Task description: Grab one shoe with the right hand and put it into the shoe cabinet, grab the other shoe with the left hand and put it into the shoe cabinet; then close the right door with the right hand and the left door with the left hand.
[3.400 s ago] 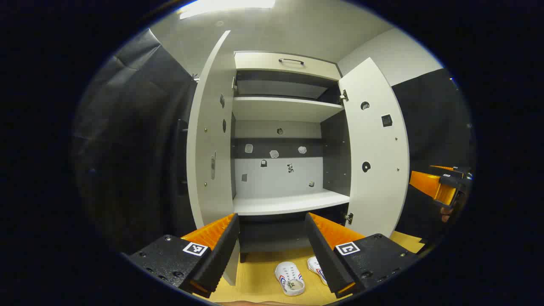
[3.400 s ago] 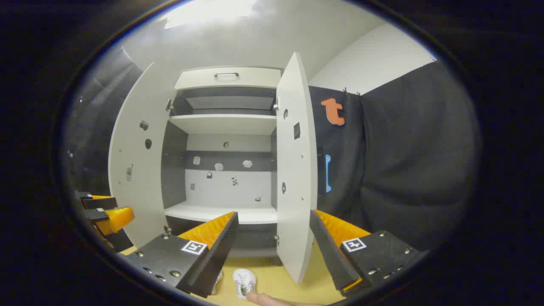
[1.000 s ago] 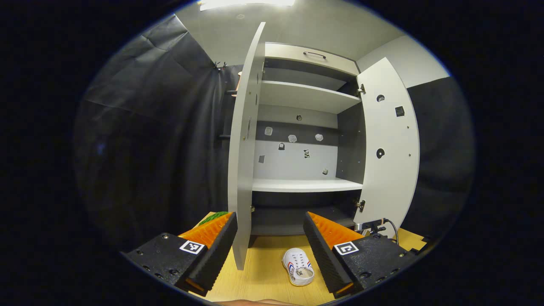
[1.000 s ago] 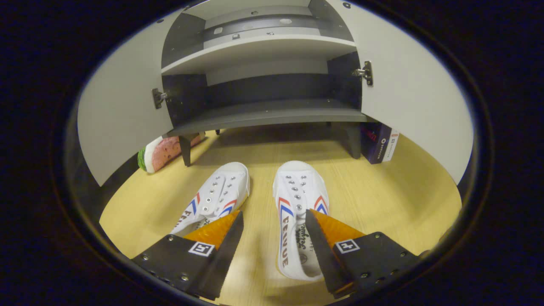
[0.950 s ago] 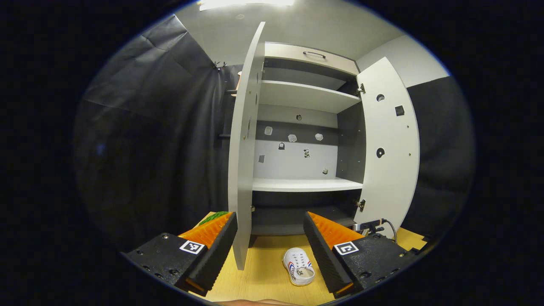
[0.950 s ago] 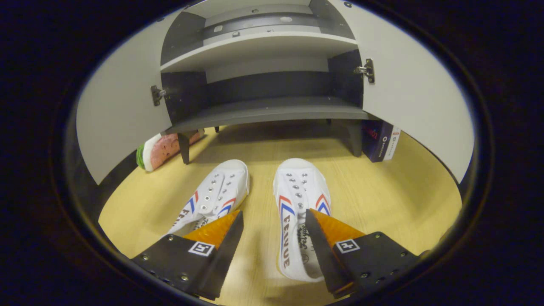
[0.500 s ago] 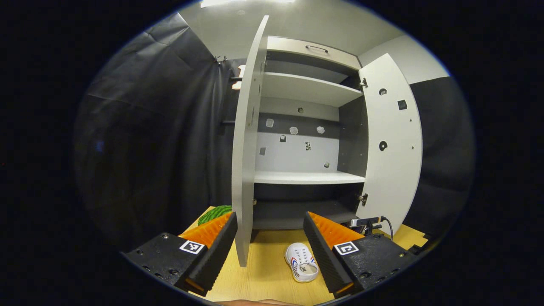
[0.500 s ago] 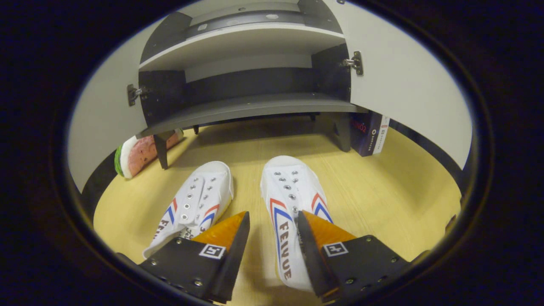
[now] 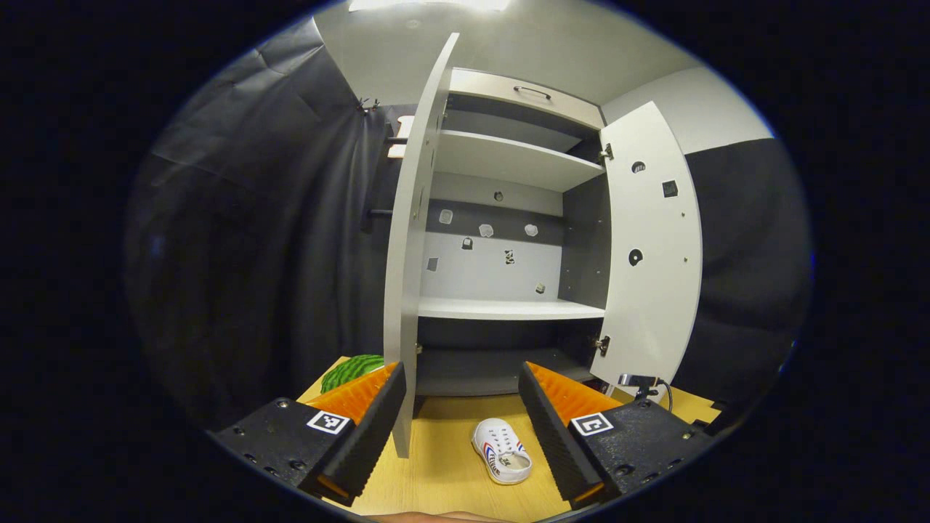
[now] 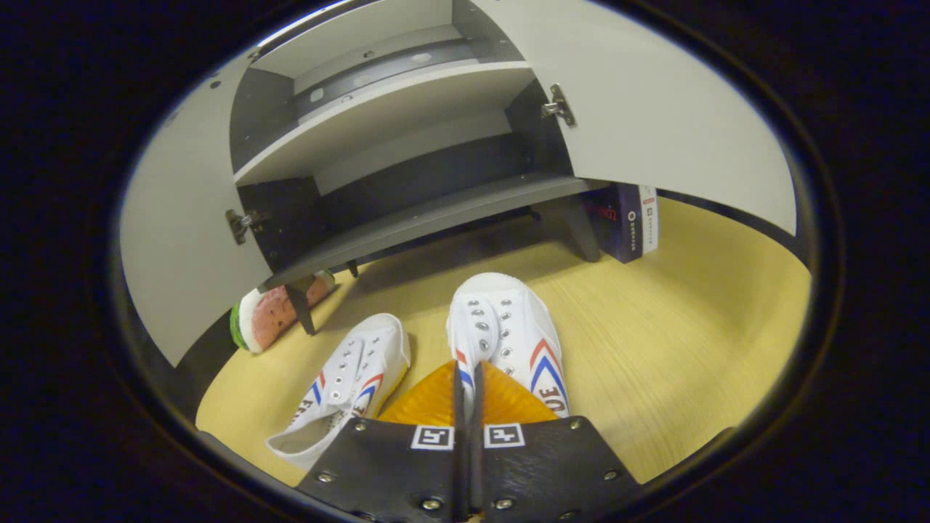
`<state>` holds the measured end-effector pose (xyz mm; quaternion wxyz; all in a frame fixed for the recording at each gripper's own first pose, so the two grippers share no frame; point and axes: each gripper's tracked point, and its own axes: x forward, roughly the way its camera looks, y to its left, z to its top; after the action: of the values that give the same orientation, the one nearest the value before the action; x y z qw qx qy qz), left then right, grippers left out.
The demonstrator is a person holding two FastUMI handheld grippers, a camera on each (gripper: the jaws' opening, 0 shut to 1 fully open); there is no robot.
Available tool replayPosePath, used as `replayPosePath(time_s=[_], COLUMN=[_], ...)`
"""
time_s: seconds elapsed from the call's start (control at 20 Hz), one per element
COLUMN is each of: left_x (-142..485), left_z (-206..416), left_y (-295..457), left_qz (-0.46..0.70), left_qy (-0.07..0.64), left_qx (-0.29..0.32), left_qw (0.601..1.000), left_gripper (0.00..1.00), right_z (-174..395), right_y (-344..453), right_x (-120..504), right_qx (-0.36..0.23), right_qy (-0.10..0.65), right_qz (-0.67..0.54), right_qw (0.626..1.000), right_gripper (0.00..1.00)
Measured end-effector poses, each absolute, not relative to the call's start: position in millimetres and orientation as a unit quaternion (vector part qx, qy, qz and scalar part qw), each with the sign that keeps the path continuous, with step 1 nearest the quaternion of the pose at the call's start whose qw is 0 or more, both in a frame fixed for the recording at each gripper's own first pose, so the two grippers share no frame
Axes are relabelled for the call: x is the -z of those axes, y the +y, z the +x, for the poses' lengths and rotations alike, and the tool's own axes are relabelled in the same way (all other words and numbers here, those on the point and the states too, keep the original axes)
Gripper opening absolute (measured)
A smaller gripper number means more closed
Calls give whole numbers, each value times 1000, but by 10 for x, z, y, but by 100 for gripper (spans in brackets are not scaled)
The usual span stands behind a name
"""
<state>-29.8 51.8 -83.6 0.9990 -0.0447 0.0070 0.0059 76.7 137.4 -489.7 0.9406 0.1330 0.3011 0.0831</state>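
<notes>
Our right hand-held gripper clenched on right shoe on tabletop. Our left hand-held gripper released, facing open shoe cabinet.

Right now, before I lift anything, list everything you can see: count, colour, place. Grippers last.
shoes: 2, white with red and blue stripes, on the floor before the cabinet; right shoe, left shoe.
shoe cabinet: 1, white and dark grey, shelves bare.
left door: 1, white, open.
right door: 1, white, open.
watermelon slice toy: 1, green and red, by the cabinet's left leg.
box: 1, dark, by the cabinet's right leg.
floor: light wood.
left gripper: open, raised, facing the cabinet.
right gripper: shut on the right shoe's side.
</notes>
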Motion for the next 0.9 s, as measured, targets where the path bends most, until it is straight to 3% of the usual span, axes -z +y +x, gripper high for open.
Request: replayPosePath(time_s=[0.4, 0.7, 0.75, 0.8, 0.9], left_x=[931, 892, 884, 858, 840], left_z=[-232, -59, -12, 32, 136], left_y=[528, 491, 487, 471, 442], left_qz=[-43, -28, -26, -23, -15], left_qy=[17, 8, 7, 3, -5], left_qx=[-3, 1, 2, 3, 3], left_qw=[999, 1000, 1000, 1000, 1000], left_gripper=[95, 95, 90, 95, 95], right_z=[713, 808, 813, 873, 996], right_y=[1284, 1111, 1081, 1076, 1050], right_x=[4099, 2985, 2803, 2633, 2254], right_qx=[-104, -132, -135, -135, -136], right_qy=[222, 169, 160, 154, 138], right_qz=[125, 115, 110, 108, 100], right_qw=[961, 970, 972, 973, 976], right_gripper=[1, 2, 2, 1, 5])
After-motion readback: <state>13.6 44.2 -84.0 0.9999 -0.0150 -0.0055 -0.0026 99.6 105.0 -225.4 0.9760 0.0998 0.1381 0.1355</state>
